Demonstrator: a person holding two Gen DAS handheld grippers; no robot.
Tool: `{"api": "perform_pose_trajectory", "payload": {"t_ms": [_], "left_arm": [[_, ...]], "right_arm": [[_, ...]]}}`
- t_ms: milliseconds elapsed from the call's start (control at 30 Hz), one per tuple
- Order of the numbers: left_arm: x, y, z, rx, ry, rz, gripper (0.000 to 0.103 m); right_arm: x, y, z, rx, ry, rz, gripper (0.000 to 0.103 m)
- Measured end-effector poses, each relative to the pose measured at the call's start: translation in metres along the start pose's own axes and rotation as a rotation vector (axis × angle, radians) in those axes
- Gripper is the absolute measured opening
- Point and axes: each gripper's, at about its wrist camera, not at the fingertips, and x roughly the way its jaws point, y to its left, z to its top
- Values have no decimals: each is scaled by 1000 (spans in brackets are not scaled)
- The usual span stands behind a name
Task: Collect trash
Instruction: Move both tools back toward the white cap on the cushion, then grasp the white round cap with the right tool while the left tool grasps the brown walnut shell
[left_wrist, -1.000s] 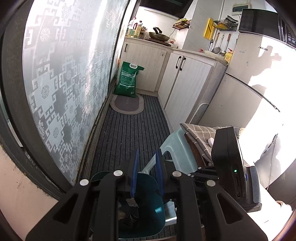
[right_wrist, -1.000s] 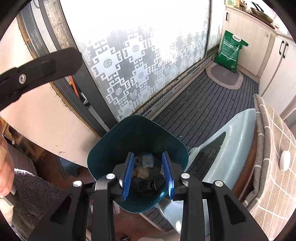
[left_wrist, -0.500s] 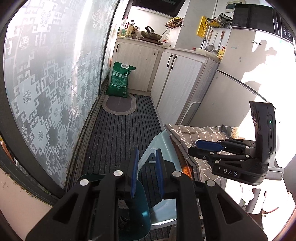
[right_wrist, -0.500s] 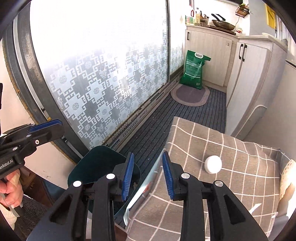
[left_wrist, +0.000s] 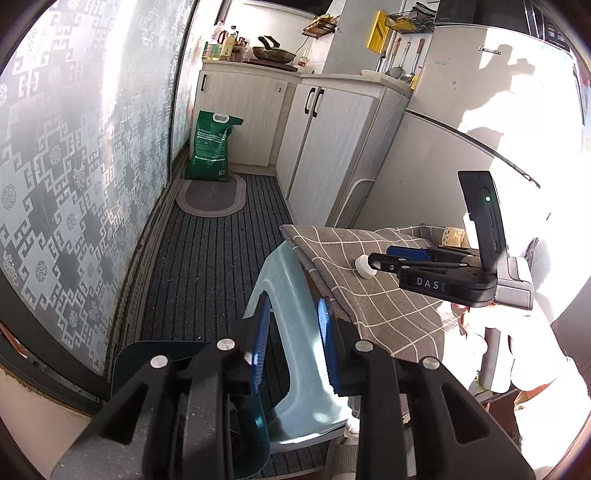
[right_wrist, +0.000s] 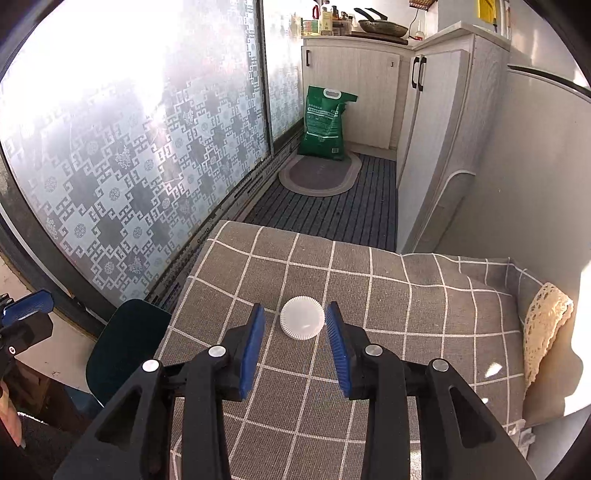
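Right claw (right_wrist: 294, 341) is opening, white bottle cap (right_wrist: 301, 322) sitting just ahead between its tips on the checkered cloth (right_wrist: 406, 314), untouched. Left claw (left_wrist: 291, 343) is opening too, empty.

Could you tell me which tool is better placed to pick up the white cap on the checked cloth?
Right tool: the white cap sits between its opening jaws. The left tool points elsewhere.

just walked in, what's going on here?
A person with a gripper in each hand is collecting trash. The right gripper hovers over a white bottle cap lying on a checked cloth, its jaws opening on either side of the cap without touching it. The left gripper, also opening and empty, hangs by the teal bin next to a pale plastic stool.
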Motion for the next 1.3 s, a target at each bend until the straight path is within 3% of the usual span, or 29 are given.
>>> {"api": "perform_pose_trajectory", "payload": {"t_ms": [300, 367, 767, 1300], "left_arm": [[19, -21, -2, 27, 29, -38, 32], [23, -26, -3, 36, 36, -42, 32], [46, -47, -4, 62, 63, -54, 32], [109, -85, 6, 115, 109, -12, 32]], "right_arm": [[32, -6, -4, -1, 57, -2, 43], [31, -7, -3, 4, 47, 4, 31], [-4, -42, -8, 111, -1, 107, 30], [-48, -73, -44, 87, -37, 98, 30]]}}
